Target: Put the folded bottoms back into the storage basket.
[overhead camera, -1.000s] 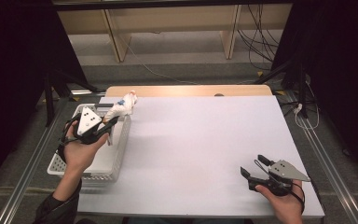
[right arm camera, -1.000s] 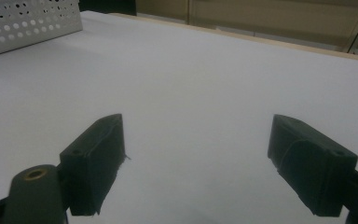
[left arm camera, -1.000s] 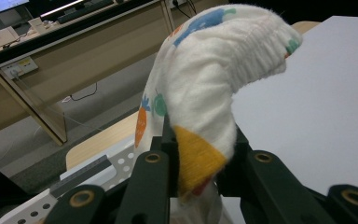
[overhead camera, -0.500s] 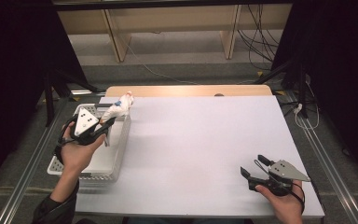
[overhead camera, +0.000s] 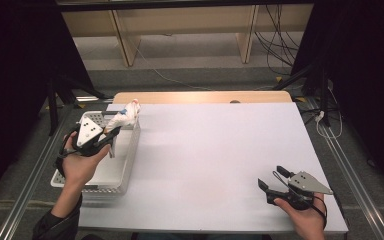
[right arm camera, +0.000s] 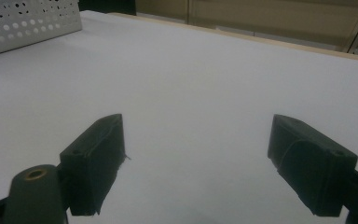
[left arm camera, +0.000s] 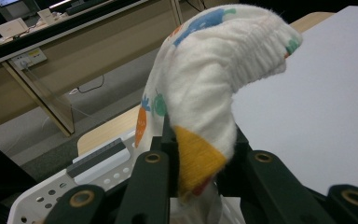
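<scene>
High view: left gripper (overhead camera: 111, 136) lifts a sock (overhead camera: 124, 116) over the basket (overhead camera: 111, 184)
Its jaws clamp the white sock, printed with small coloured shapes, above the basket's far end; the right gripper (overhead camera: 271, 179) sits well apart from the basket on the table (overhead camera: 215, 150), jaws wide with nothing between

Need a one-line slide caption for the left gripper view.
Left gripper shut on a white patterned sock, above the white perforated basket.
</scene>
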`<state>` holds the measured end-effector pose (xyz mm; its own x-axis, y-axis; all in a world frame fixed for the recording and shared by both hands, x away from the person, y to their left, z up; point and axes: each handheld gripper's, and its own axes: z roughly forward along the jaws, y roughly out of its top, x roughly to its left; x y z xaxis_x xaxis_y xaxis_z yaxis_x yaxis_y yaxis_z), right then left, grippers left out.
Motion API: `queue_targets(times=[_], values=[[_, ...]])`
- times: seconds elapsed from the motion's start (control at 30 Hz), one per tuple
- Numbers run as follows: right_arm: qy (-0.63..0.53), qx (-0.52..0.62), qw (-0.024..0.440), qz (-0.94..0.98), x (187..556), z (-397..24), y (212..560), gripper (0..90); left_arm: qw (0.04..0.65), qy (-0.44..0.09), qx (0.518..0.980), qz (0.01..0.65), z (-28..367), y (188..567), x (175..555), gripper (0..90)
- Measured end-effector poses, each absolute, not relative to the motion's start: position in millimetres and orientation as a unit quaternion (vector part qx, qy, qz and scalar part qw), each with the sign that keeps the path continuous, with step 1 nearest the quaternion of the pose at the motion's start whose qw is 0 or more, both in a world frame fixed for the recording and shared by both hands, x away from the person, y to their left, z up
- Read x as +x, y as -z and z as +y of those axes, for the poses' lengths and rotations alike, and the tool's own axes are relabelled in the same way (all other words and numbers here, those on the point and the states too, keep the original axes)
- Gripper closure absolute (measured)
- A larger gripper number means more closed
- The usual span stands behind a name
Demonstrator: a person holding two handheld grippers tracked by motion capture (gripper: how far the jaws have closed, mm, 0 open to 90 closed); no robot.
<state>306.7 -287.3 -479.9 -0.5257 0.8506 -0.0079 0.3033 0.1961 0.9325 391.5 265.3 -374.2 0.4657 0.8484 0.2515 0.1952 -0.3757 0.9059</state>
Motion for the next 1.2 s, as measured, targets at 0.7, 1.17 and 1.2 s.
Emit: queue_targets(times=[0.7, 1.17, 1.2], values=[[-0.492, 0.4, 0.278, 0.721, 307, -287, 480, 19.5, 0.425, -0.381, 0.738, 0.361, 275, 377, 390, 76.5], [-0.492, 0.4, 0.278, 0.721, 307, -287, 480, 19.5, 0.409, -0.383, 0.743, 0.365, 283, 382, 392, 76.5], [-0.492, 0.4, 0.278, 0.721, 307, -287, 480, 19.5, 0.409, -0.383, 0.743, 0.366, 283, 383, 392, 76.5]])
